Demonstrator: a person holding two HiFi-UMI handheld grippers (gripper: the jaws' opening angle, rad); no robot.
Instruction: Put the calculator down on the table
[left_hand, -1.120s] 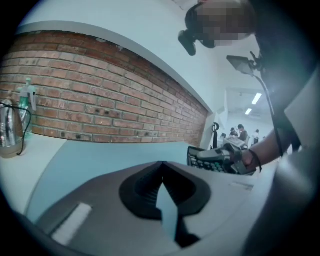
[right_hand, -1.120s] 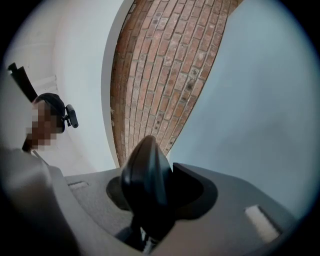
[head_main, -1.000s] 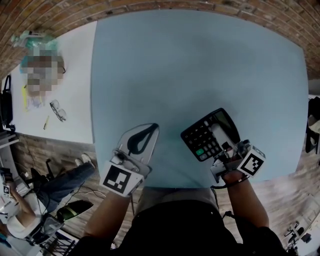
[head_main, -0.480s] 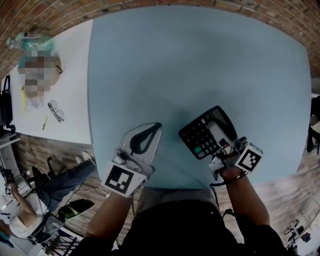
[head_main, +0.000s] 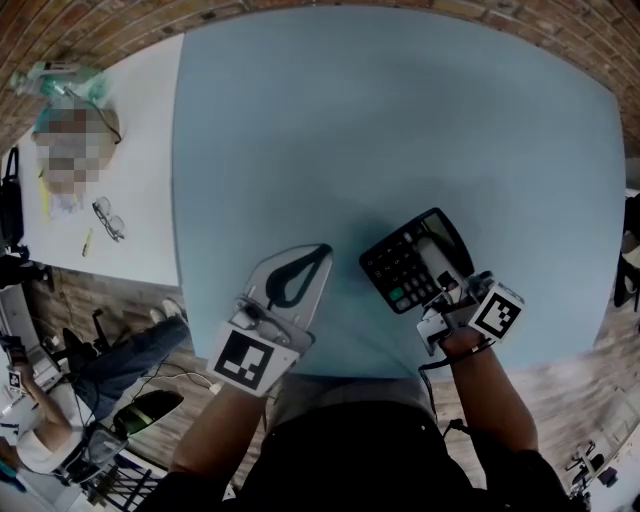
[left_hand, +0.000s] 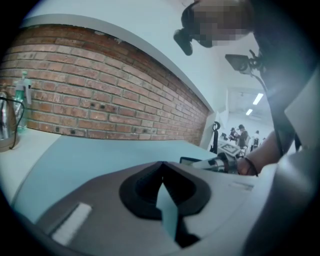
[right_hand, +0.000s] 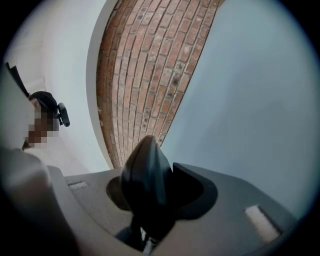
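The calculator (head_main: 410, 268) is black, with rows of keys and one green key at its near corner. It is held over the near edge of the pale blue desk (head_main: 400, 120), right of the middle, and lies roughly flat with its display end pointing away from the person. Whether its underside already touches the desk cannot be told.

The right gripper (head_main: 436, 266) reaches in from the near edge and pinches the calculator by its right-hand side. One pale jaw lies across the top, beside the keys. In the right gripper view the dark, rounded edge of the calculator fills the gap between the jaws, and both press on it. The marker cube (head_main: 498, 315) sits behind the jaws, above the person's wrist.

The left gripper (head_main: 318, 254) is over the same near edge, left of the calculator and apart from it, pointing away from the person. Its jaws are pressed together at the tips with nothing between them. Only a narrow sliver of blue desk shows through the slot behind the tips.

A white desk (head_main: 150, 180) adjoins the blue one along its left edge and carries a pair of glasses (head_main: 110, 218). A brick wall (head_main: 300, 8) runs beyond the far edge.
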